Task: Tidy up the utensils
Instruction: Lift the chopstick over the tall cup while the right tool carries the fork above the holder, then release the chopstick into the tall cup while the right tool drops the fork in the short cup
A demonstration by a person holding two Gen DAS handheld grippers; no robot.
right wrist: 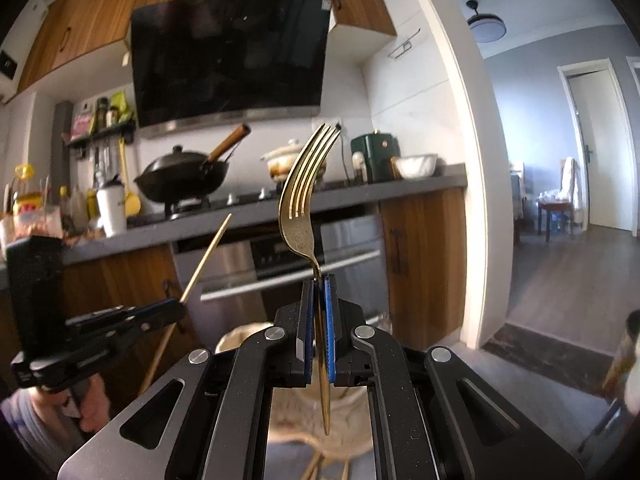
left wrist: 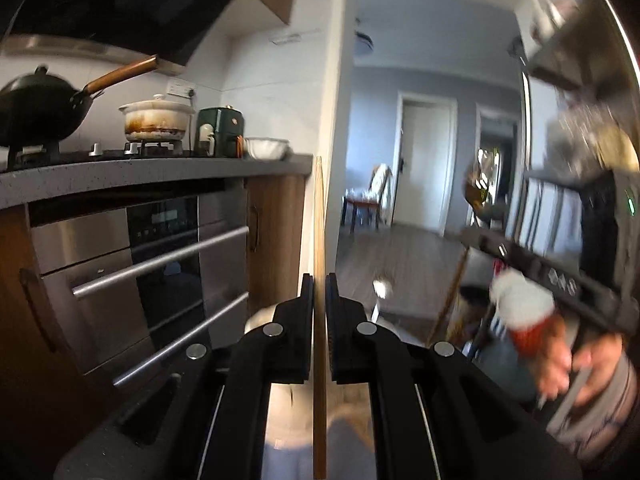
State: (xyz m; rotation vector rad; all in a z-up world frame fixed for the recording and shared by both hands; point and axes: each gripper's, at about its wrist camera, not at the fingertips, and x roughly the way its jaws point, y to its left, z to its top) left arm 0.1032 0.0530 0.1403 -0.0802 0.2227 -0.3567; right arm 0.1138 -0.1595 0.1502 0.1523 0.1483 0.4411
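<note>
My left gripper (left wrist: 319, 280) is shut on a wooden chopstick (left wrist: 318, 220) that stands upright between the pads, its tip level with the counter edge. In the right wrist view that left gripper (right wrist: 180, 305) shows at the lower left with the chopstick (right wrist: 208, 256) slanting up to the right. My right gripper (right wrist: 319, 280) is shut on a gold fork (right wrist: 306, 196), gripped at the neck, tines up and curving right, handle hanging down behind the jaws. A blurred hand (left wrist: 560, 356) shows at the lower right of the left wrist view.
A grey counter (right wrist: 420, 182) carries a black wok (right wrist: 182, 176), a white pot (left wrist: 156, 120), a green appliance (right wrist: 374, 156) and a bowl (left wrist: 266, 148). Below sit a steel oven (left wrist: 140, 264) and wooden cabinets (right wrist: 424, 256). An open doorway (right wrist: 560, 200) leads right. A pale container (right wrist: 256, 336) lies below the grippers.
</note>
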